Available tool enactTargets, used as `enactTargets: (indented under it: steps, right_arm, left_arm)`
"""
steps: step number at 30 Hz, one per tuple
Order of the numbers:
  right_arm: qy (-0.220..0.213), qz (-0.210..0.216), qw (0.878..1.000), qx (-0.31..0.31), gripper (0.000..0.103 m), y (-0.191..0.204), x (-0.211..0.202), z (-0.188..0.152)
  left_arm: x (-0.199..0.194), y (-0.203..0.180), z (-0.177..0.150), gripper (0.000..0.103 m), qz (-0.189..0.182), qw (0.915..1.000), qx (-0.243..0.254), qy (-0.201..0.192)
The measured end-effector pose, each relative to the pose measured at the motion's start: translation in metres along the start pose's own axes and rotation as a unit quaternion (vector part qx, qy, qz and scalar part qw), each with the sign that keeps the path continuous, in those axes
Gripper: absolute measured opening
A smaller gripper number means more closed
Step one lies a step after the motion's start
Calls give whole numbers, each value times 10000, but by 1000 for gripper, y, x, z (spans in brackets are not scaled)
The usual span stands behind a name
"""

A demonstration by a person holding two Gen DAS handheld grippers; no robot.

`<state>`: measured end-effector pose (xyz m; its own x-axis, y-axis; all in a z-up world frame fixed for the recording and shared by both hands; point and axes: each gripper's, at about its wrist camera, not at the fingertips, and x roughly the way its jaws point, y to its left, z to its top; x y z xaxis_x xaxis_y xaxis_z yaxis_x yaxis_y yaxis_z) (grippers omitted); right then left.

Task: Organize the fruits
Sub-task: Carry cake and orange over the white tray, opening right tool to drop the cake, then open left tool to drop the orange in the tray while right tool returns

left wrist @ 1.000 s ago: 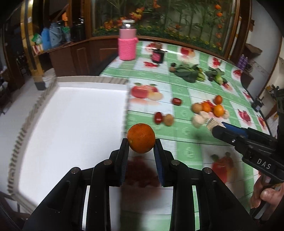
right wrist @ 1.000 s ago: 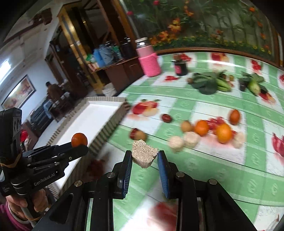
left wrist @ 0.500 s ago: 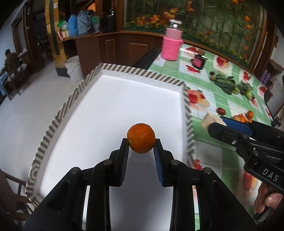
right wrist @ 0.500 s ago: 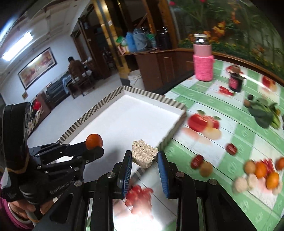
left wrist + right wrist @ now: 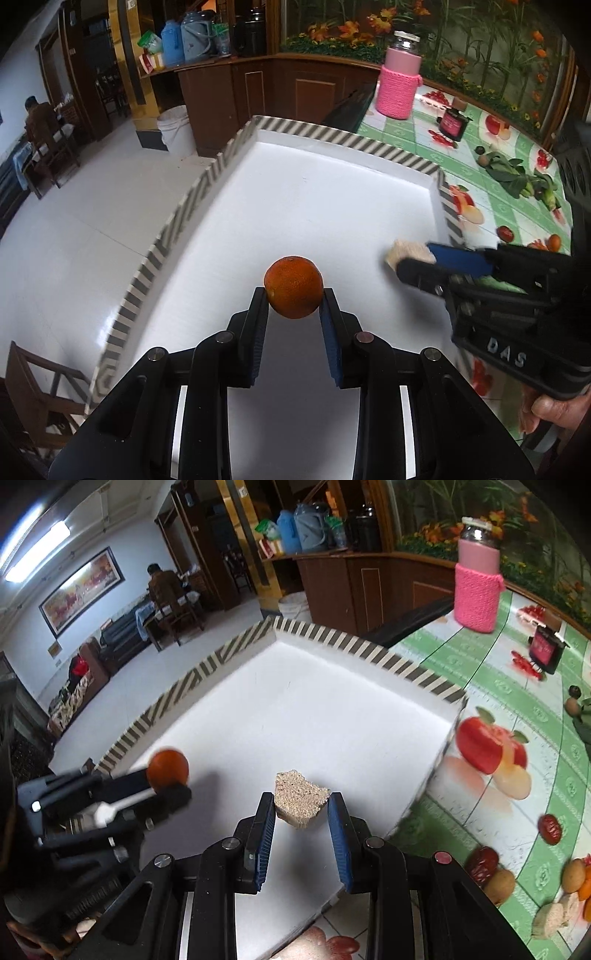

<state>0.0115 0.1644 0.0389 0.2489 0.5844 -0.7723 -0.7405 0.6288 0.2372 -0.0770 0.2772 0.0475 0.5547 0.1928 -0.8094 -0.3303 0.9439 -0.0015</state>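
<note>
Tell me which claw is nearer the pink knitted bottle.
Right, I judge. The right claw, holding the beige cake piece, sits on the tray's table side, toward the pink knitted bottle. The left claw, gripping the orange, is farther over.

We look forward and down from both wrists, close above the white tray (image 5: 332, 206); both views share it and the far pink bottle (image 5: 476, 598).

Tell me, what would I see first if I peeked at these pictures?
You'd spot the bright orange pinched in the left gripper above the big white tray with the striped rim. Beside it, the right gripper holds a crumbly tan block over the same tray. A pink knitted jar stands on the green fruit-print tablecloth behind.
</note>
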Motion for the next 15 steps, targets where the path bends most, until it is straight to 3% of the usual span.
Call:
enactTargets:
  steps: [7, 10, 12, 15]
  right_arm:
    - [31, -78, 10000, 20, 29, -2, 9, 0]
    - [2, -123, 9999, -51, 39, 1, 5, -2]
    - [-15, -150, 9999, -80, 40, 2, 0, -5]
    - [-85, -65, 9999, 20, 39, 0, -11, -10]
  left_arm:
    - [7, -4, 1, 28, 66, 9998, 42, 182]
    - [8, -6, 2, 28, 121, 9998, 48, 146]
    - [7, -6, 3, 28, 76, 9999, 23, 106]
    - [5, -6, 3, 38, 98, 9999, -13, 32]
